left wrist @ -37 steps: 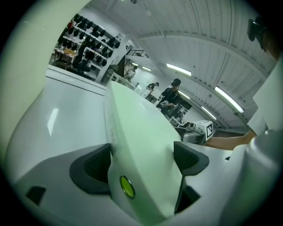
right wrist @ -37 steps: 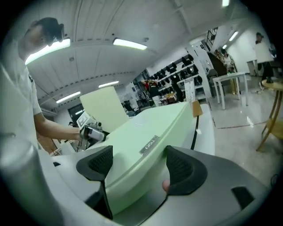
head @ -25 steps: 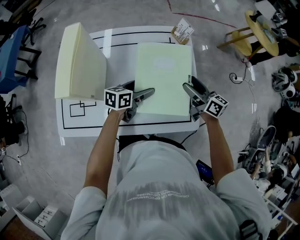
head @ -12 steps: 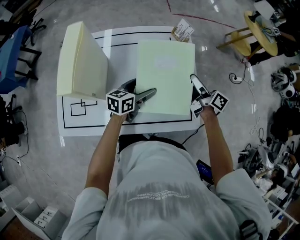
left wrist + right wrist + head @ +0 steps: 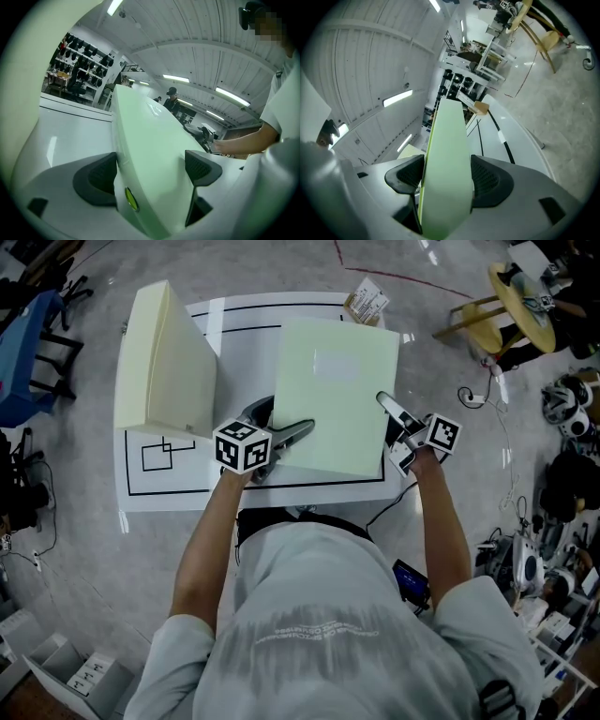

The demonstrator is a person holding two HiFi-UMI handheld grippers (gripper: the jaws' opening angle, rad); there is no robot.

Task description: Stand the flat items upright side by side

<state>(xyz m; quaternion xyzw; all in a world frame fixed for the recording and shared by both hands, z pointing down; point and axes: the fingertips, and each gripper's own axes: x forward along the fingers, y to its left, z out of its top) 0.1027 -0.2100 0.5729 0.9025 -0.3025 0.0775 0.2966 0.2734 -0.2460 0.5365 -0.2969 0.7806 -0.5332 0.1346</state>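
While the right gripper (image 5: 446,176) is closing on its edge and the left gripper (image 5: 150,168) clamps it, the green folder (image 5: 333,395) tilts just right of the upright cream folder (image 5: 164,362); a small box (image 5: 365,302) lies farther right.

A binder (image 5: 164,362) is stood upright on the left part of the surface (image 5: 187,502). To its right, and apart from it, a folder (image 5: 333,399) is held tilted over the surface's middle and right. The folder's near left edge is gripped by the left claw (image 5: 281,423). Its right edge is taken between the jaws of the right claw (image 5: 389,418) (these are closing, pads against it). A small box (image 5: 365,302) is set at the far edge, behind the folder. A stool (image 5: 511,306) is seen on the floor further right.
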